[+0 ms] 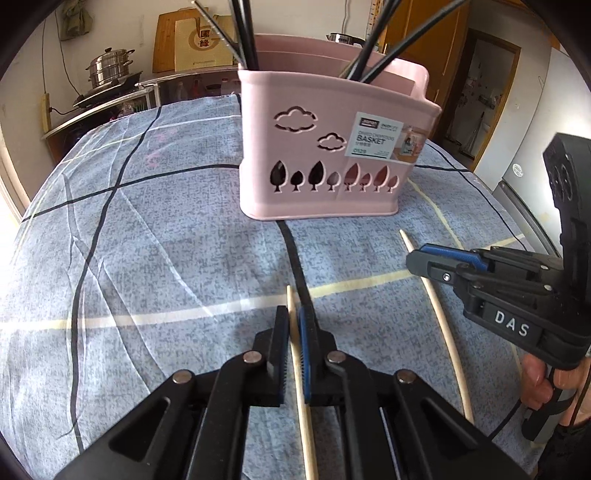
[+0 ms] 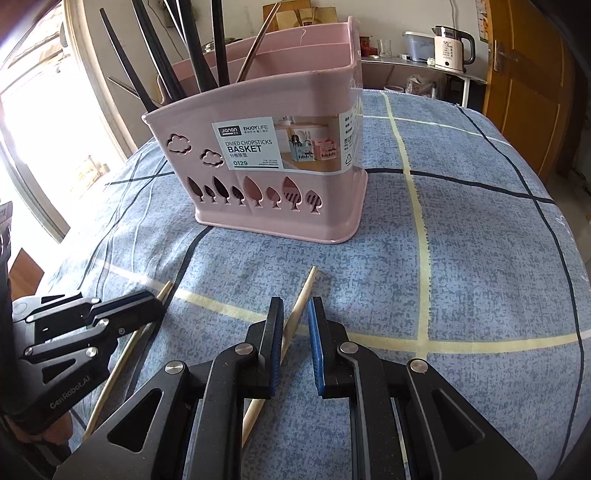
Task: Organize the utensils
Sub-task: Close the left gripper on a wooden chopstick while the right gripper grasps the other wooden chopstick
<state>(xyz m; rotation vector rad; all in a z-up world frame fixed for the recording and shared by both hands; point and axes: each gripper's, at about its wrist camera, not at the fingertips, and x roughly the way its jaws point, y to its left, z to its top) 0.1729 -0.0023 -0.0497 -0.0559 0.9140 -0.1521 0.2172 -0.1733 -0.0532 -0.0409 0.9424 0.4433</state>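
A pink divided chopsticks basket (image 1: 325,147) (image 2: 273,155) stands on the blue checked cloth and holds several black chopsticks (image 1: 245,33) (image 2: 199,48). Two wooden chopsticks lie on the cloth in front of it. My left gripper (image 1: 294,325) is nearly closed around one wooden chopstick (image 1: 301,398), which passes between its pads. My right gripper (image 2: 295,317) (image 1: 439,258) is low over the other wooden chopstick (image 2: 295,317) (image 1: 439,314), its jaws a little apart around it; the left pad touches it. The left gripper also shows in the right wrist view (image 2: 122,310).
The table under the cloth (image 1: 147,240) drops off at its edges. A steel steamer pot (image 1: 110,66) sits on a shelf behind. A kettle (image 2: 452,48) stands on a side table. A wooden door (image 2: 524,74) is at the right.
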